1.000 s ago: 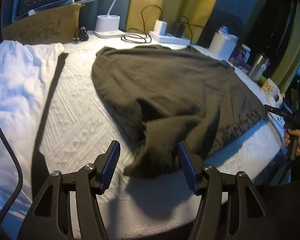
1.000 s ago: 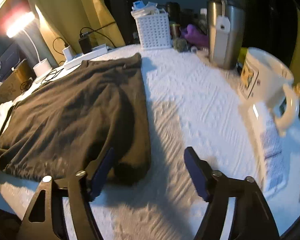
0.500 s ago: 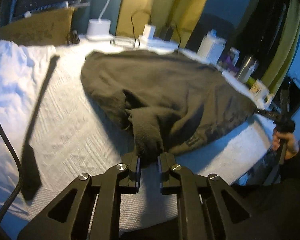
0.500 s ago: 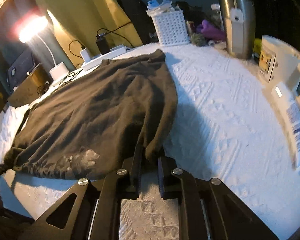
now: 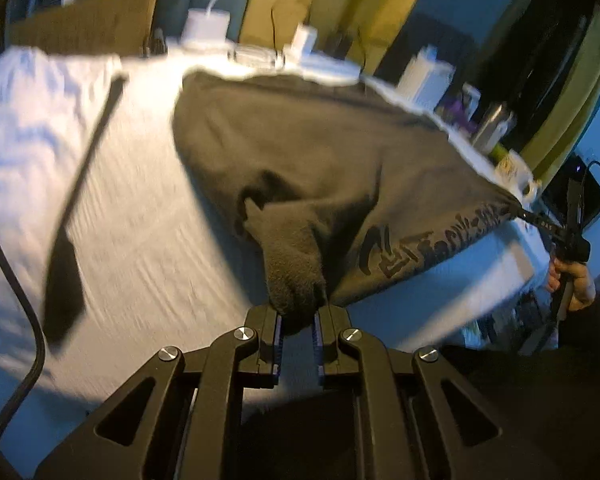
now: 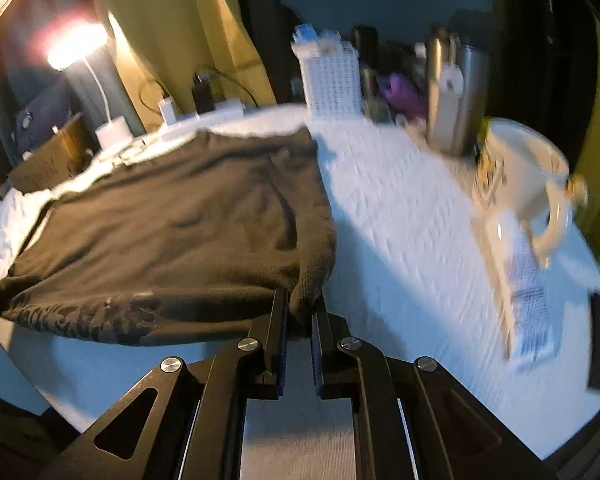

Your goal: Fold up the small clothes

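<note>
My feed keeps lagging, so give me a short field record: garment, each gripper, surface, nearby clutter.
garment: dark shirt, mostly flat, near hem lifted at both corners
left gripper: shut on shirt corner
right gripper: jaws closing, pads on the other shirt corner
surface: white cloth
clutter: mug, steel flask, white basket, lamp along the far and right edges, apart from shirt

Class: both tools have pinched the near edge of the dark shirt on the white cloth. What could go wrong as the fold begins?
1. The left tool and right tool each hold only a small bunch of the dark shirt; it may slip out.
2. The white mug stands close by; swinging fabric could knock it.
</note>
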The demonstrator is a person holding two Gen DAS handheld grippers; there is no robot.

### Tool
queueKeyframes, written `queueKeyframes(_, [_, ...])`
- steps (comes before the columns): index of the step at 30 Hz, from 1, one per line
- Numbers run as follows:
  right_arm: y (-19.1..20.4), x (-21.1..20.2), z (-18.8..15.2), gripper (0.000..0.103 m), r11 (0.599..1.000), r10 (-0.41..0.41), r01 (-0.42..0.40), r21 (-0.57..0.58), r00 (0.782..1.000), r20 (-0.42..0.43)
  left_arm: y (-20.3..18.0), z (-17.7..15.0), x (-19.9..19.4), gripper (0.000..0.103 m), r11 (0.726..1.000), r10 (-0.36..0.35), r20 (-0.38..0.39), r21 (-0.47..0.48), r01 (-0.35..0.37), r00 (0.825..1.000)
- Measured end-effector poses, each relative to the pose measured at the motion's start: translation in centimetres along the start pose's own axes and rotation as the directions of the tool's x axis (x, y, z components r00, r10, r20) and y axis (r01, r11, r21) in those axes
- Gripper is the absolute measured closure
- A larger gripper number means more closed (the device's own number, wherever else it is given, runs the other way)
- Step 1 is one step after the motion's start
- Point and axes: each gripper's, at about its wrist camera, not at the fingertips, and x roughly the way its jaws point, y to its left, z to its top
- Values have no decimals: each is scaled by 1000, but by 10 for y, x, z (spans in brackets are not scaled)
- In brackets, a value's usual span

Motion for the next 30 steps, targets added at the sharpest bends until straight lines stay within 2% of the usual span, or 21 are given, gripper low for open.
queueKeyframes(4, [-1, 10, -19, 94, 999, -52, 52, -1, 998, -28, -15, -16, 5, 92, 998, 4, -94, 64, 2, 996])
queueKeyframes(8, [-2, 11, -22, 94, 999, -53, 53, 9, 998, -21, -15, -15, -2, 91, 997, 13, -115, 75, -4, 993])
queueKeyframes(11, [0, 12, -20, 94, 998, -65, 64, -8, 998, -26, -13, -10, -13, 89, 997, 1, -93, 78, 7, 996])
queueKeyframes(12, [-1, 11, -20, 94, 998, -65, 64, -8, 998, -26, -12, -7, -17, 84, 997, 0, -83, 77, 6, 997])
queueKeyframes(15, [-4, 11, -18, 91, 998, -56, 56, 0, 998, -40, -4, 0, -31, 56, 998, 2, -46, 65, 1, 999])
queueKeyframes(17, [-3, 10, -17, 84, 997, -82, 81, -10, 996, -45, 2, 5, -39, 53, 999, -20, -25, 48, 21, 999])
queueKeyframes(19, [-4, 9, -17, 82, 995, -96, 96, -17, 995, -41, 5, 9, -44, 50, 999, -23, -2, 42, 23, 1000])
queueKeyframes(21, [-6, 9, -17, 82, 996, -90, 90, -12, 995, -42, 12, 17, -42, 42, 1000, 14, 11, 15, -14, 1000])
queueKeyframes(23, [-6, 9, -17, 81, 996, -92, 92, -11, 995, -44, 20, 25, -30, 42, 998, 48, 6, -33, -47, 999])
queueKeyframes(28, [-9, 5, -10, 55, 988, -155, 155, -6, 987, -37, 23, 41, 7, 42, 992, 79, -18, -97, -80, 997])
queueKeyframes(30, [-12, 0, -6, 51, 985, -170, 170, 11, 985, -21, 21, 43, 18, 42, 991, 108, -27, -81, -110, 994])
